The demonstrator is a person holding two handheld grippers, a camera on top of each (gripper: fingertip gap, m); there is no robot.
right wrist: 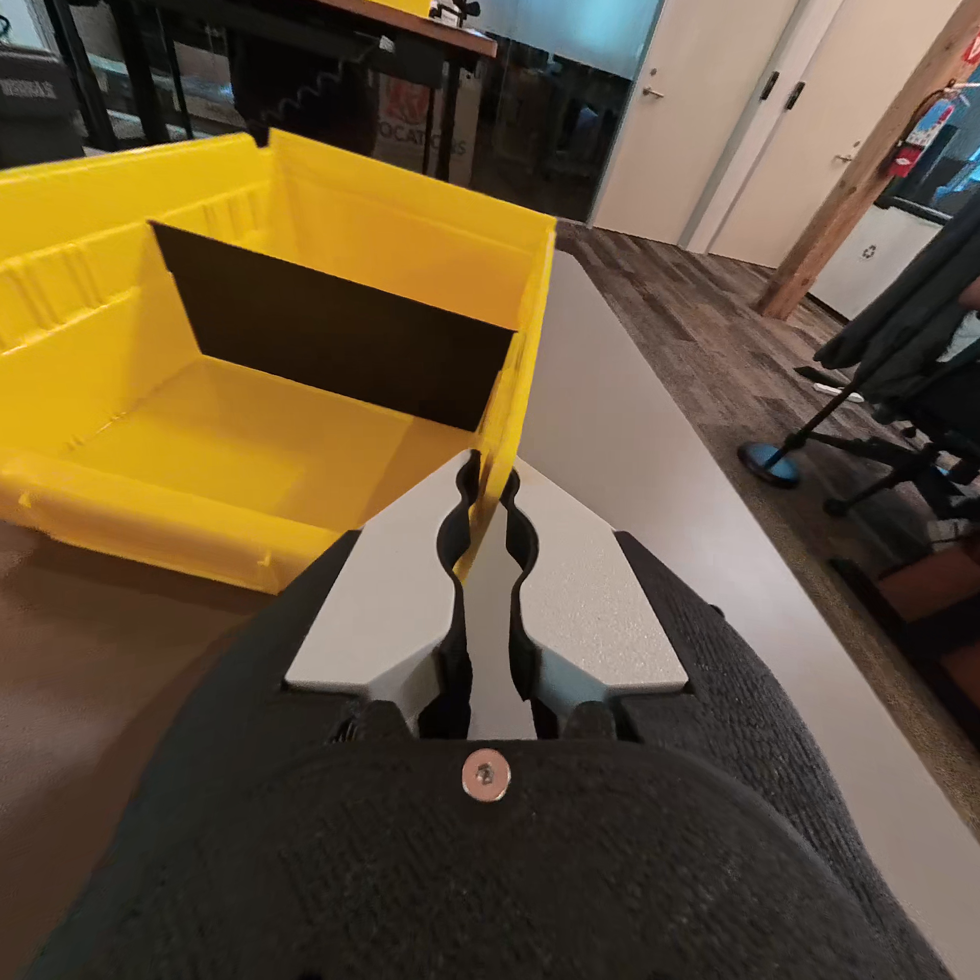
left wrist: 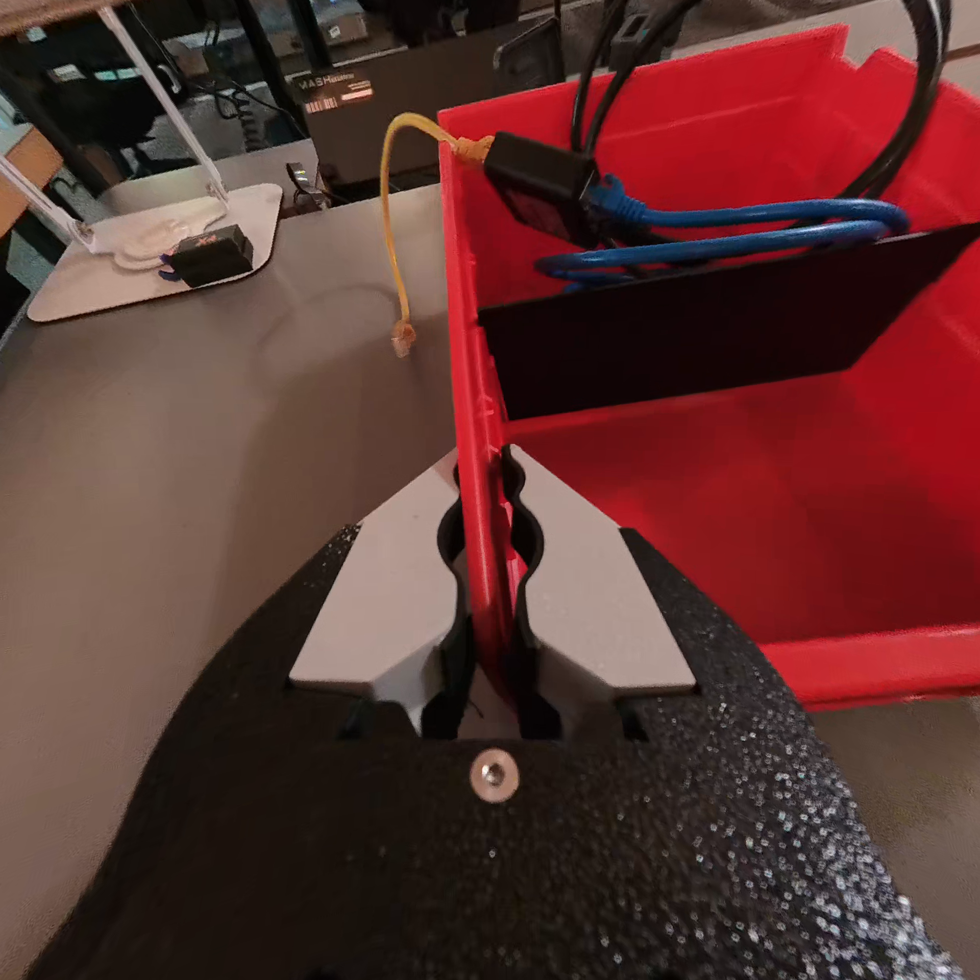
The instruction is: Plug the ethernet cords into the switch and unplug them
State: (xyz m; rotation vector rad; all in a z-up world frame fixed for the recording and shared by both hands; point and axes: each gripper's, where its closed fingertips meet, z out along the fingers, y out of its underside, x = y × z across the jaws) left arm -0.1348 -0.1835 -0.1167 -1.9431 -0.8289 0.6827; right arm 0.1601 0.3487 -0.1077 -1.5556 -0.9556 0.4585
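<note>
In the left wrist view my left gripper [left wrist: 481, 466] is shut on the left side wall of a red bin [left wrist: 742, 504]. A black divider [left wrist: 705, 339] splits the bin. Behind it lies a small black switch [left wrist: 541, 183] with a blue ethernet cord [left wrist: 742, 222] and a yellow ethernet cord [left wrist: 392, 222] plugged in; the yellow cord hangs over the wall, its free plug [left wrist: 403, 339] above the table. In the right wrist view my right gripper [right wrist: 490, 469] is shut on the right side wall of an empty yellow bin [right wrist: 212, 435] with a black divider [right wrist: 339, 329].
Black cables [left wrist: 912, 106] rise from the red bin's back compartment. A white board [left wrist: 159, 254] with a small black box [left wrist: 212, 254] lies at the far left of the grey table [left wrist: 185, 477]. The table's right edge [right wrist: 716, 530] drops to the floor, where a chair [right wrist: 901, 403] stands. Left tips to right tips: about 60 centimetres.
</note>
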